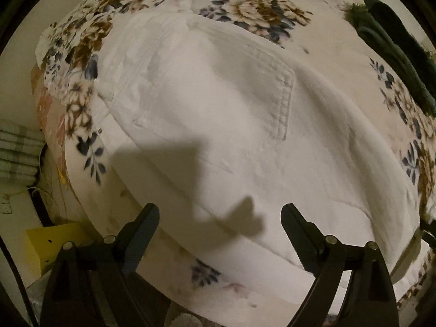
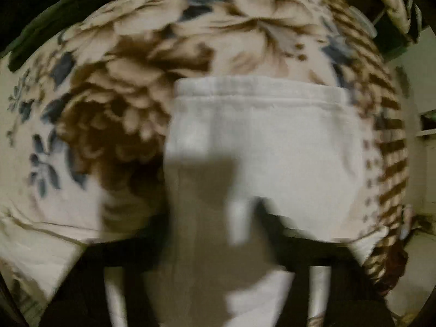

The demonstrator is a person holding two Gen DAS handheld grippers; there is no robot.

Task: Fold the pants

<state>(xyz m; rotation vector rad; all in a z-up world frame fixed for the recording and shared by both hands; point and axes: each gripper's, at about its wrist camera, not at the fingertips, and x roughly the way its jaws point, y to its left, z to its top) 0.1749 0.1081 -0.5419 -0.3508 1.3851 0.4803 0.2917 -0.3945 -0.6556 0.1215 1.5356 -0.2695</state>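
— On the left?
— Yellow cardboard box [image 1: 51,248] low beside the bed; black left gripper [image 1: 220,234] spread wide, holding nothing, poised above white cotton pants [image 1: 218,114] lying flat on floral fleece blanket [image 1: 261,13], back pocket [image 1: 275,95] facing up.
— Further right?
— Dark green cloth [image 1: 395,54] at the blanket's far edge. Right gripper [image 2: 215,259] blurred, fingers apart; whether gripping the pants' hem end [image 2: 261,136] cannot be told.

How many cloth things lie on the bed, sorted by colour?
White: 1, the white denim pants, lying flat.
Dark green: 1, the dark green fuzzy cloth, at the far edge.
Floral: 1, the cream floral blanket, underneath both.
Total: 3
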